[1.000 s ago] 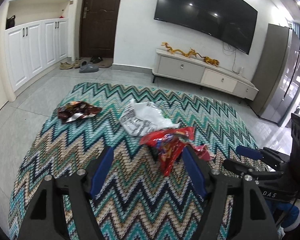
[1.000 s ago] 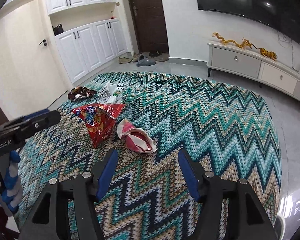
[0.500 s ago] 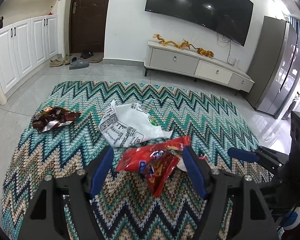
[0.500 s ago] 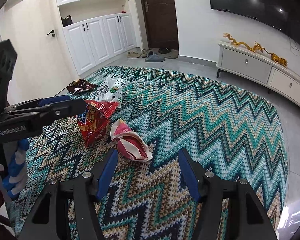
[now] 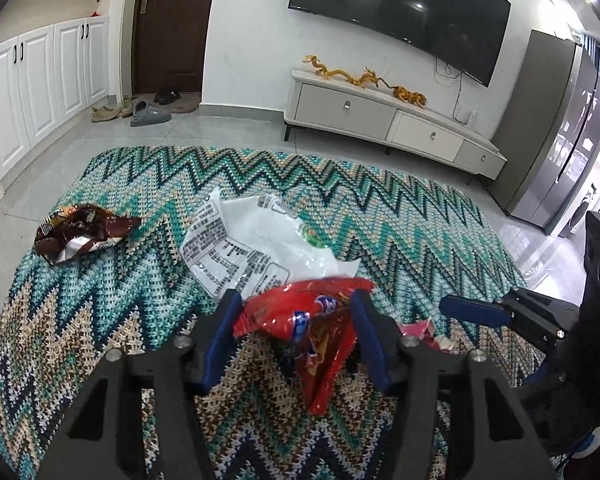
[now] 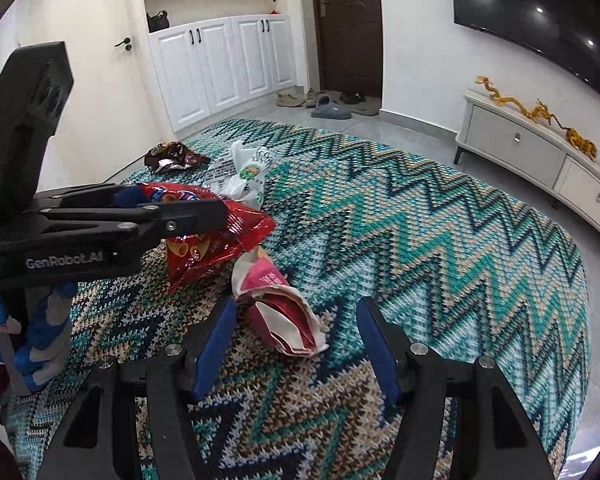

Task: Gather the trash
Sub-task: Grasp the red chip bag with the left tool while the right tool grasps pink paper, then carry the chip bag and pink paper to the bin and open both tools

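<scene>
Grey floor tiles surround the teal zigzag knitted rug (image 5: 400,216) on all sides, so I have open room past its edges toward the white TV cabinet (image 5: 392,124) and the white wardrobe doors (image 6: 224,64). On the rug the trash lies in a loose line: a brown crumpled snack wrapper (image 5: 82,232) near the far left edge, a white printed plastic bag (image 5: 260,248) in the middle, then a red shiny snack bag (image 5: 304,320), and a pink and white crumpled paper packet (image 6: 284,316) just beside it. My left gripper (image 5: 296,312) has the red bag between its blue pads; its jaws have just been closing, and now the pads seem to touch the bag on both sides, with the lower end hanging down between the fingers. My right gripper (image 6: 296,332) stands half wide with nothing pressed, and the pink packet lies between its fingertips, nearer to the left one. Compared with one second ago, the red bag was ahead of the left fingers and is now inside them, and the pink packet has come closer to the right gripper. The right side of the rug is bare of trash.
</scene>
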`<state>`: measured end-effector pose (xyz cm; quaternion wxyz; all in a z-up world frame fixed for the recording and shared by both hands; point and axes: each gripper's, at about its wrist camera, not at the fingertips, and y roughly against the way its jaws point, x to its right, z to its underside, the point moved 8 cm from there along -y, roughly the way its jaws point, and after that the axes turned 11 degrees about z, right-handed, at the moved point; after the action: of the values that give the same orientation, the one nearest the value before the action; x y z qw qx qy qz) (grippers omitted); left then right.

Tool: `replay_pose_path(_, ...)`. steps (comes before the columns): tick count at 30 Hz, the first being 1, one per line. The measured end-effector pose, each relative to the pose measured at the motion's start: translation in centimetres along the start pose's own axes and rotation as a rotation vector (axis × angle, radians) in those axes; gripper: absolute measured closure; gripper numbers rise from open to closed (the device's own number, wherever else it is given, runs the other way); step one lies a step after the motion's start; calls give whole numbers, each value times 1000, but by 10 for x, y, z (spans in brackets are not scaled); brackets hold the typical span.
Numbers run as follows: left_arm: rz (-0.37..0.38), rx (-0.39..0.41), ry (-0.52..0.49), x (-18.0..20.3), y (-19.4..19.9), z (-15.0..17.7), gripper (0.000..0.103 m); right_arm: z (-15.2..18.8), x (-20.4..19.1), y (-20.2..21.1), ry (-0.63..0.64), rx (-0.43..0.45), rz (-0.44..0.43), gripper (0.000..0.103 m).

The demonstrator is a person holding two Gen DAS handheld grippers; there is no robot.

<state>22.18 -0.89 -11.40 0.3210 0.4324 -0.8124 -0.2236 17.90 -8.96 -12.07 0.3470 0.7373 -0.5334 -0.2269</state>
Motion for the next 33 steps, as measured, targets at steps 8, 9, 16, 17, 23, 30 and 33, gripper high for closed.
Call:
replay_pose_path(8,28,-8,43,-15,-1,2,73,-1,-9,-13,11,-22,-19,58)
replay_pose_path(9,28,-7,43,-17,0,3,73,0,-10,-14,13,-25,-21,62)
replay_pose_path(16,55,7,46,-11,10,5,78,3,-14,-11,22,-21,-1,68)
replay_pose_path(17,56,11,47,-9,14,8,79,3,-14,-9,17,-15,1,68)
replay_pose_path(23,37,26,18,4,30,16,81,11,-4,7,-39,-2,7,69)
replay_pose_path(30,-21,48,-65,34,52,24,81,26,9,36,-121,19,23,69)
replay_pose_path(33,-57,59,-96,45,68,29,81,32,15,51,-161,34,34,69)
